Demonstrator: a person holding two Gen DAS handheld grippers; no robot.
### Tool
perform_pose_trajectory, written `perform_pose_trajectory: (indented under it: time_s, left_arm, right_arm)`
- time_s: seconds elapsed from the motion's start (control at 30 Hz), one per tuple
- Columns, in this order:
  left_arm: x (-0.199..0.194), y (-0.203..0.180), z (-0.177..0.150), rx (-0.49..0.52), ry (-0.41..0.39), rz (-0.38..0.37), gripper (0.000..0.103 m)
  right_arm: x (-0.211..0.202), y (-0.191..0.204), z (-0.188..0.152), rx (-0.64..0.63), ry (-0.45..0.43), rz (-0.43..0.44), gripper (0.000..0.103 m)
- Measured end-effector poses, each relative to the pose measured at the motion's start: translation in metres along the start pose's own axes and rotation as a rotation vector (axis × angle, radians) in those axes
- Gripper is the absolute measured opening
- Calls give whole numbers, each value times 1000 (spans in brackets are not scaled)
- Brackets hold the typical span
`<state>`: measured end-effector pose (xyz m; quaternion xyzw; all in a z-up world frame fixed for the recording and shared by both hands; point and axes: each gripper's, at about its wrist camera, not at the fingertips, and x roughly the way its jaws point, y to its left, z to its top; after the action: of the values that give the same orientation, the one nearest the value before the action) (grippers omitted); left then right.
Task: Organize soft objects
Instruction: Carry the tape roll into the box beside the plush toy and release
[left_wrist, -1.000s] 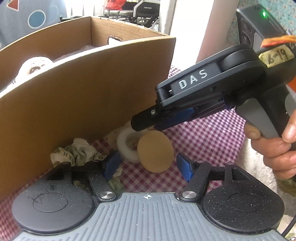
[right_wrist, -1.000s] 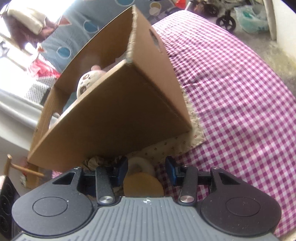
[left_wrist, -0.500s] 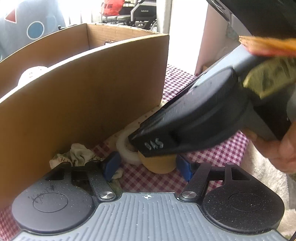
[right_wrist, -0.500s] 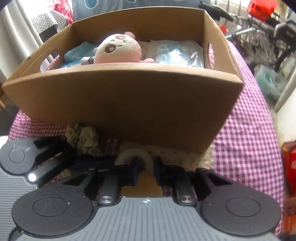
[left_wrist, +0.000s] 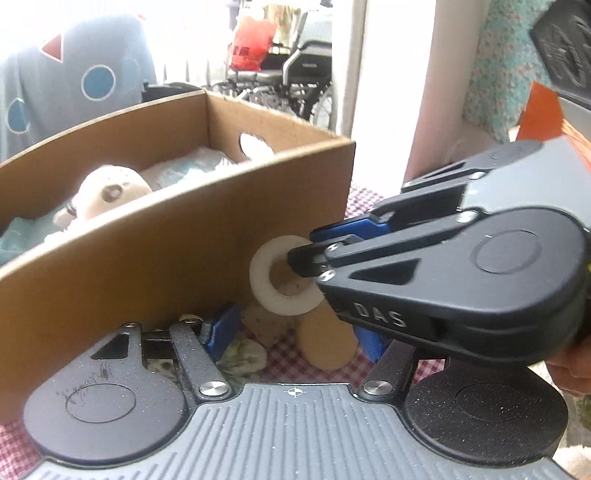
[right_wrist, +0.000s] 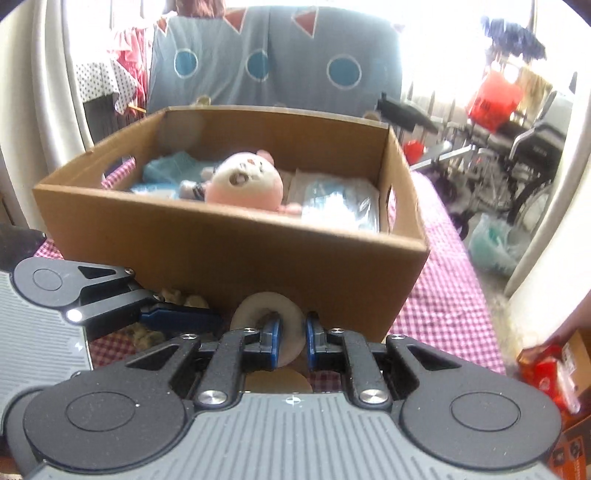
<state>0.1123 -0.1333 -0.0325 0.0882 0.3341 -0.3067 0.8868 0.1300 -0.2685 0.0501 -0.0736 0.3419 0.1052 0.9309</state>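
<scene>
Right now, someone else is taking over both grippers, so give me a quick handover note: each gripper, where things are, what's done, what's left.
Right gripper: jaws closing on the white foam ring, lifted clear of the checked tablecloth in front of the cardboard box.
Left gripper: open, holding nothing, low over the cloth.
Done: the pink plush toy and the blue packets are in the box.
Left: put the ring in the box, then the tan round pad and the crumpled cloth lying by the box's front wall.
</scene>
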Motion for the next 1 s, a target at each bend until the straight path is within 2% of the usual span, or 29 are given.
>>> perform_pose_trajectory:
  time_s: [0.17,0.37,0.47,0.53,0.6,0.73,0.8,1.0]
  left_arm:
    - [-28,2,7,-3,-78,19,67]
    - [-63,9,24,1,-200,62,68]
    - [-70,21,32,-28,-243,91,71]
    - [-73,32,34,-54,-250,120,72]
    - [-74,42,33,-90,-243,137,77]
    - [-82,63,23,-169,-241,153,91]
    - [-85,74,18,-194,-243,173,92]
    - [-83,104,9,-275,-235,200,93]
  right_arm:
    - [-24,14,14,-48,-92,-7,15]
    - [-60,30,47,-118,-220,29,15]
    - [-61,31,71,-149,-254,64,15]
    - [-48,29,88,-162,-241,83,15]
    - [-28,25,102,-168,-190,106,15]
    - [29,12,125,-138,-8,170,15]
    - [60,5,131,-120,93,202,15]
    - [146,-11,128,-55,381,194,15]
